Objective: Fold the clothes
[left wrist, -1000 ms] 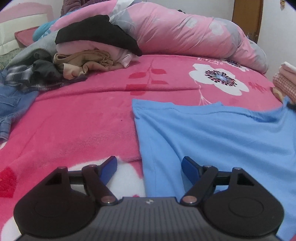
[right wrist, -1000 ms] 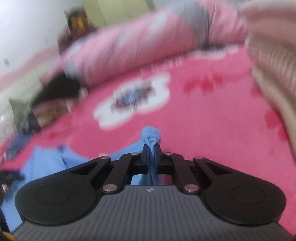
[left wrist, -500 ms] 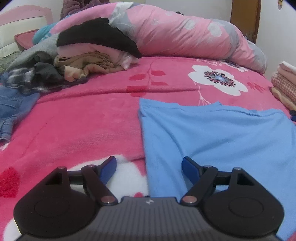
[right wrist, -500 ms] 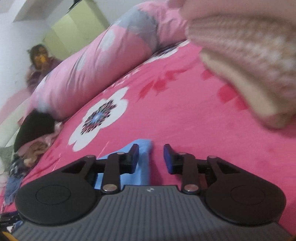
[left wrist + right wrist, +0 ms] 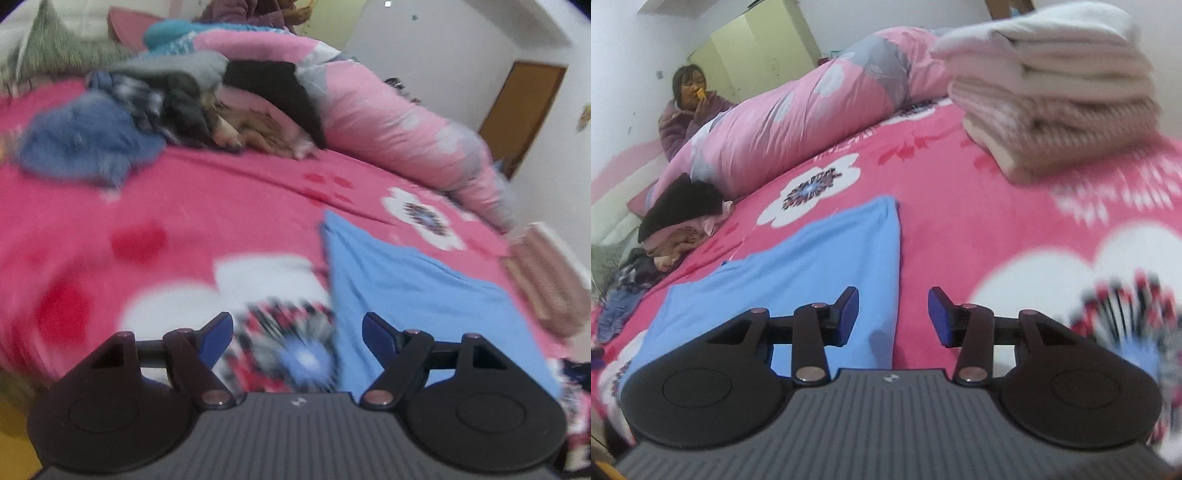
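A light blue shirt [image 5: 417, 291] lies spread flat on the pink flowered blanket [image 5: 184, 206]. My left gripper [image 5: 297, 332] hovers just off the shirt's left edge, over a flower print; its jaws stand wide, are closing slightly, and hold nothing. In the right wrist view the same blue shirt [image 5: 812, 258] reaches under the left finger. My right gripper [image 5: 893, 314] is over the shirt's right edge, its jaws opening and empty.
A heap of unfolded clothes [image 5: 166, 110] sits at the far left of the bed, against a rolled pink duvet [image 5: 388, 122]. A folded stack [image 5: 1052, 99] rests at the right. A person [image 5: 690, 107] sits behind the duvet. A brown door [image 5: 524, 110] is at the back.
My right gripper has let go of the bunched blue fabric and drawn back; the shirt now lies flat. My left gripper has pulled back and to the left, off the shirt.
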`<state>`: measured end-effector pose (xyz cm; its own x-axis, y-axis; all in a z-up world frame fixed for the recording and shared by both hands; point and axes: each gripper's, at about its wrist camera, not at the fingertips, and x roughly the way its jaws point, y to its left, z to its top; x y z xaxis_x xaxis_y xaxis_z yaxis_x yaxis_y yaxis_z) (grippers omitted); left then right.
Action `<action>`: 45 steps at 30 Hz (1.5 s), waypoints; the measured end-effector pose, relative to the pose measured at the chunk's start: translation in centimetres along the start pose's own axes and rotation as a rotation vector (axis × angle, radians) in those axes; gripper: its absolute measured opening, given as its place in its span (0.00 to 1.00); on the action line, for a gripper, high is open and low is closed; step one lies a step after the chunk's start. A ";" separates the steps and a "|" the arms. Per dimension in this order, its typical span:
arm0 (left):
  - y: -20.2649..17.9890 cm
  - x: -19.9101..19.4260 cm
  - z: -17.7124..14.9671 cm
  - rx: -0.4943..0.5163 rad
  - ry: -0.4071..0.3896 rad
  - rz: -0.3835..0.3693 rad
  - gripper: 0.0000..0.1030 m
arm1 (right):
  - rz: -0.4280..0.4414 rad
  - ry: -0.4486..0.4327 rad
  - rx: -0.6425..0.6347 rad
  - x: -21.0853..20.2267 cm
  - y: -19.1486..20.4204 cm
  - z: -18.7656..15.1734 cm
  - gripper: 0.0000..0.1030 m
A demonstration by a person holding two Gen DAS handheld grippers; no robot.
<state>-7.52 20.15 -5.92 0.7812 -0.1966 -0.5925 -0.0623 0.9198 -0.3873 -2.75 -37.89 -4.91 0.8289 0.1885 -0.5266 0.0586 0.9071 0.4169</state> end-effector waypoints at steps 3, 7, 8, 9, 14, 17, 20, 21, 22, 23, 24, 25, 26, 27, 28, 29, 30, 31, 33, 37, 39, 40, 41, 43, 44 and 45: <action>-0.3 -0.4 -2.2 -0.014 0.007 -0.084 0.72 | 0.017 0.004 0.080 -1.5 -0.6 -1.5 0.40; -1.0 0.4 -3.5 -0.006 0.013 -0.080 0.65 | -0.022 0.008 0.125 -2.7 -0.9 -2.4 0.40; -1.2 0.5 -3.6 0.000 0.004 -0.074 0.64 | -0.024 -0.001 0.111 -3.1 -0.5 -2.5 0.38; -1.5 0.5 -3.7 0.007 -0.005 -0.068 0.64 | -0.023 -0.015 0.087 -3.5 0.0 -2.5 0.36; -5.0 0.7 -3.1 0.129 -0.072 -0.090 0.67 | 0.054 -0.092 -0.239 -3.2 6.2 -3.8 0.18; -7.2 2.5 -3.6 0.197 -0.049 -0.114 0.79 | 0.124 -0.092 -0.392 -0.9 9.8 -5.5 0.17; -8.3 5.3 -5.1 0.219 0.028 -0.085 0.83 | 0.110 -0.054 -0.487 1.4 10.7 -7.4 0.14; -8.7 6.3 -5.5 0.226 0.052 -0.075 0.83 | 0.064 -0.042 -0.497 1.7 10.1 -7.9 0.13; -8.5 6.0 -5.9 0.247 0.037 -0.081 0.84 | 0.040 -0.047 -0.489 1.5 9.2 -8.2 0.12; -8.4 5.7 -6.2 0.268 0.022 -0.088 0.84 | 0.027 -0.066 -0.456 0.8 7.9 -8.1 0.09; -8.3 5.4 -6.6 0.288 0.007 -0.094 0.84 | -0.011 -0.076 -0.423 -0.1 6.8 -7.9 0.08; -7.9 5.2 -6.7 0.279 0.003 -0.109 0.84 | -0.049 -0.085 -0.389 -0.9 5.7 -7.6 0.03; -7.5 5.0 -6.8 0.269 -0.002 -0.124 0.84 | -0.087 -0.094 -0.355 -1.7 4.6 -7.3 0.00; -7.2 4.8 -6.9 0.260 -0.007 -0.140 0.84 | -0.125 -0.103 -0.322 -2.5 3.5 -7.1 0.00; -6.9 4.7 -6.9 0.244 -0.010 -0.156 0.84 | -0.172 -0.108 -0.297 -3.1 2.6 -6.8 0.03; -6.5 4.5 -6.8 0.224 -0.009 -0.173 0.86 | -0.224 -0.112 -0.280 -3.6 2.0 -6.5 0.03; -6.3 4.5 -6.6 0.206 -0.007 -0.185 0.90 | -0.242 -0.132 -0.248 -4.1 1.5 -6.1 0.03; -6.2 4.4 -6.5 0.187 -0.005 -0.197 0.92 | -0.220 -0.156 -0.234 -4.3 1.8 -5.7 0.03; -6.1 4.4 -6.4 0.156 -0.010 -0.212 0.97 | -0.131 -0.175 -0.288 -3.5 4.1 -5.5 0.03; -6.2 4.2 -6.6 0.138 -0.028 -0.194 0.98 | 0.045 -0.159 -0.396 -0.7 8.5 -5.6 0.02; -5.4 3.8 -6.6 0.108 -0.045 -0.206 0.98 | 0.035 -0.113 -0.388 1.2 7.9 -6.0 0.01; -4.7 3.5 -6.5 0.075 -0.057 -0.219 0.98 | 0.008 -0.097 -0.359 1.8 6.9 -6.1 0.00; -4.0 3.3 -6.4 0.041 -0.064 -0.236 0.97 | -0.033 -0.099 -0.306 1.9 5.2 -5.8 0.00; -2.8 3.0 -6.1 -0.015 -0.074 -0.261 0.97 | -0.111 -0.128 -0.193 0.6 2.0 -5.0 0.00; -2.5 2.9 -5.9 -0.024 -0.080 -0.243 0.97 | -0.150 -0.142 -0.137 0.0 0.4 -4.5 0.01; -2.1 2.7 -5.7 -0.033 -0.086 -0.226 0.99 | -0.194 -0.156 -0.105 -0.7 -0.7 -4.1 0.02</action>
<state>-8.78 15.71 -10.73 0.8273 -0.3652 -0.4268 0.1007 0.8439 -0.5270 -5.65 -37.15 -7.85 0.8841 -0.0455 -0.4651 0.1733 0.9562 0.2359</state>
